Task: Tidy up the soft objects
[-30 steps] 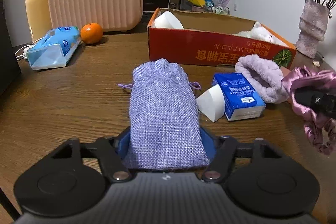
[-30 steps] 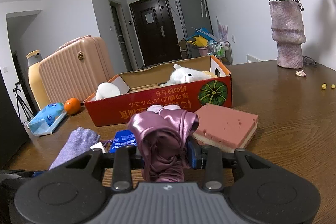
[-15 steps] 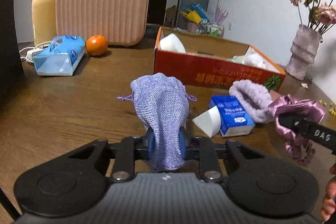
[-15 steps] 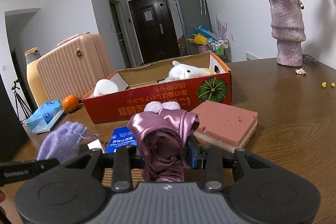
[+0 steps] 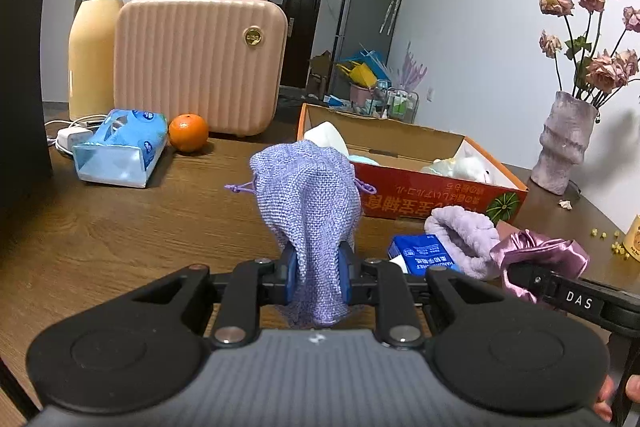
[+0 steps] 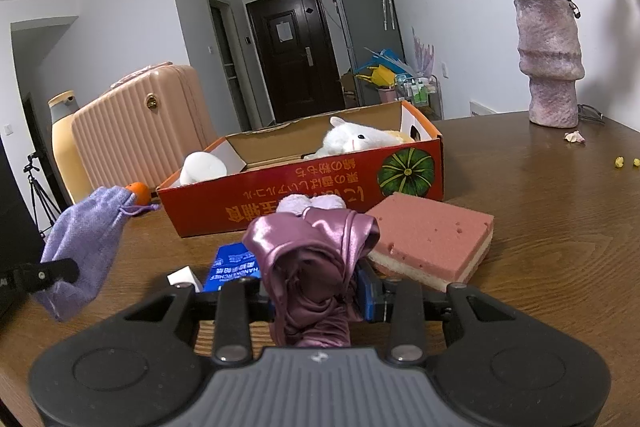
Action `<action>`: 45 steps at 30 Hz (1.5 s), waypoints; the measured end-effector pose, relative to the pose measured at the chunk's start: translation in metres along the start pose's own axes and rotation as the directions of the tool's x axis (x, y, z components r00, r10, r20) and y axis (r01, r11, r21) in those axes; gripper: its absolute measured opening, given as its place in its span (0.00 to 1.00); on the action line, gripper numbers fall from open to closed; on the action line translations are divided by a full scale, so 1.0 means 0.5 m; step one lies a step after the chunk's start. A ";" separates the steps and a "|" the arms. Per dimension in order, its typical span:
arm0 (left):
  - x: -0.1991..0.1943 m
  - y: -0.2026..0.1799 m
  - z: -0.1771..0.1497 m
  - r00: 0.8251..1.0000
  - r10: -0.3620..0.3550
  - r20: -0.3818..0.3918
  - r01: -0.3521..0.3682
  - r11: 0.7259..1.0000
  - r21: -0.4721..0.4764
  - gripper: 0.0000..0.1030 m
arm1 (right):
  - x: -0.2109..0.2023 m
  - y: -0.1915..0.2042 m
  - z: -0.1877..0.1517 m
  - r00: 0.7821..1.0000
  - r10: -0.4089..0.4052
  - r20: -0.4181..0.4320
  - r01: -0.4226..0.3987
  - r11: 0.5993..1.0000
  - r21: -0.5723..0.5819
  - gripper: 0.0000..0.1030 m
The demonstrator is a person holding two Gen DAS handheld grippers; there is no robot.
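Left fingers (image 5: 297,269) now pinching lilac pouch (image 5: 310,203), raised; right fingers (image 6: 366,293) unchanged on satin scrunchie (image 6: 316,267).

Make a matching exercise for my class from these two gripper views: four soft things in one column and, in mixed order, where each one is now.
Things:
1. lilac drawstring pouch
2. satin scrunchie
3. white plush toy
4. pink sponge

Places:
A. lying inside the red cardboard box
B. flat on the wooden table, beside the box
C. pinched in the left gripper, off the table
D. pinched in the right gripper

Pairs: 1-C, 2-D, 3-A, 4-B
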State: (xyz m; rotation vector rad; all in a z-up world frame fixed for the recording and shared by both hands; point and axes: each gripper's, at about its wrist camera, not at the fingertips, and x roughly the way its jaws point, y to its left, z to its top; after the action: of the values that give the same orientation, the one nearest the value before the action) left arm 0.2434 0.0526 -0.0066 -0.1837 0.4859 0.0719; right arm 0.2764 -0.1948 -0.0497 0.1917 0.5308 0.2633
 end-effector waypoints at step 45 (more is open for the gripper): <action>0.128 -0.098 0.122 0.992 0.008 0.128 -0.008 1.000 -0.001 0.20 | 0.076 0.060 0.067 0.950 -0.078 0.302 0.092 0.995 -0.032 0.34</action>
State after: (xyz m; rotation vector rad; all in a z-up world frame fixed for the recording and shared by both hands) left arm 0.3333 0.0179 0.0241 -0.1765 0.3583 0.0914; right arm 0.3196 -0.1588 -0.0322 0.1600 0.2297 0.1579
